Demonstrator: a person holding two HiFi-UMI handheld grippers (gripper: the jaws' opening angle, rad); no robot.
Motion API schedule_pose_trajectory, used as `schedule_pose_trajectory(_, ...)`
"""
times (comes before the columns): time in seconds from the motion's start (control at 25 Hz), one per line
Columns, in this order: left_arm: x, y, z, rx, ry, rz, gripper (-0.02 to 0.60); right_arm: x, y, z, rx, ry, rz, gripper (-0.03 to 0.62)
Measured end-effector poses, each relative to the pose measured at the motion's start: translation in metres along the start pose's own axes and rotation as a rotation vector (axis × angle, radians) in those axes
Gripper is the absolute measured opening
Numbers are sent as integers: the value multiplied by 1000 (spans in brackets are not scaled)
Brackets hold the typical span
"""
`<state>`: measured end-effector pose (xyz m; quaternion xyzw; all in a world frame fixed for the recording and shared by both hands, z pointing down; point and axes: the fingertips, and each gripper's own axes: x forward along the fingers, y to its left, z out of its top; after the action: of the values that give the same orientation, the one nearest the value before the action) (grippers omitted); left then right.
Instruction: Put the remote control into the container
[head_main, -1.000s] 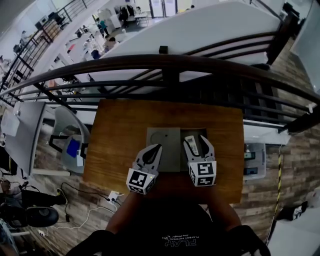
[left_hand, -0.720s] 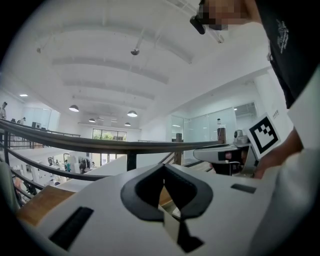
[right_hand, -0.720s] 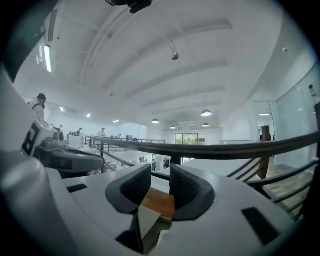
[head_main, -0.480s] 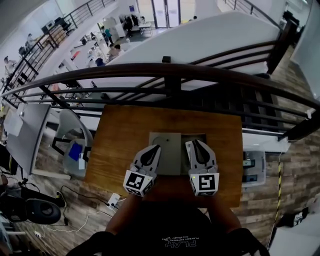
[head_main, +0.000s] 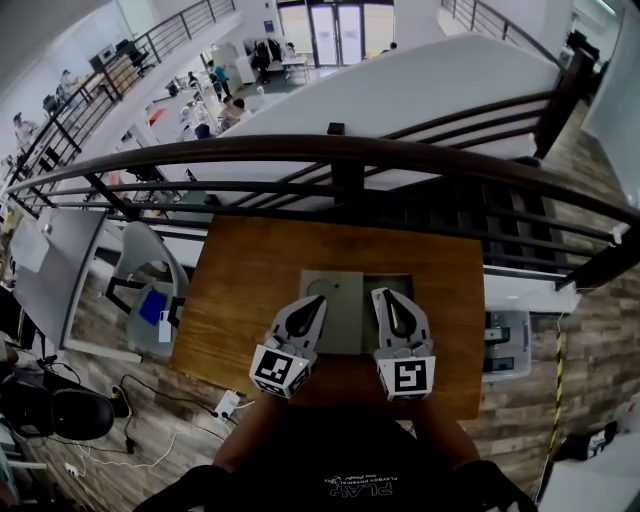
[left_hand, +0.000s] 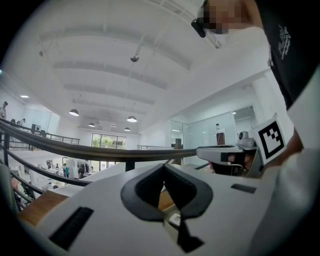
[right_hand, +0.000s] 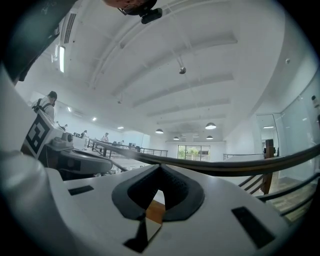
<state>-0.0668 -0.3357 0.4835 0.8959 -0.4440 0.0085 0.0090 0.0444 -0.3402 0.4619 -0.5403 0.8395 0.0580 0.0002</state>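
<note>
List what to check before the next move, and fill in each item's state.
1. Empty right claw: ok; its jaws have just been closing and now meet, nothing between them.
2. Empty left claw: ok; jaws together, nothing held.
3. The remote control inside the container: cannot tell; no remote shows, and the right claw hides part of the container.
4. The container flat on the wooden table: ok.

Two grippers are at the near edge: one left gripper (head_main: 316, 303) and one right gripper (head_main: 387, 297). Each carries one marker cube, making two: the left cube (head_main: 279, 368) and the right cube (head_main: 407, 377). One wooden surface (head_main: 255, 265) bears one grey container (head_main: 343, 300). One dark handrail (head_main: 340, 150) crosses the far side. One white chair (head_main: 140, 262) stands at the left.
</note>
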Motion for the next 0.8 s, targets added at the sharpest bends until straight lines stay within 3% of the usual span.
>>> schedule_pose_trajectory(0.8,-5,-4,-3,-5,5,-13,5,0,9,-3,-14,22,5,28)
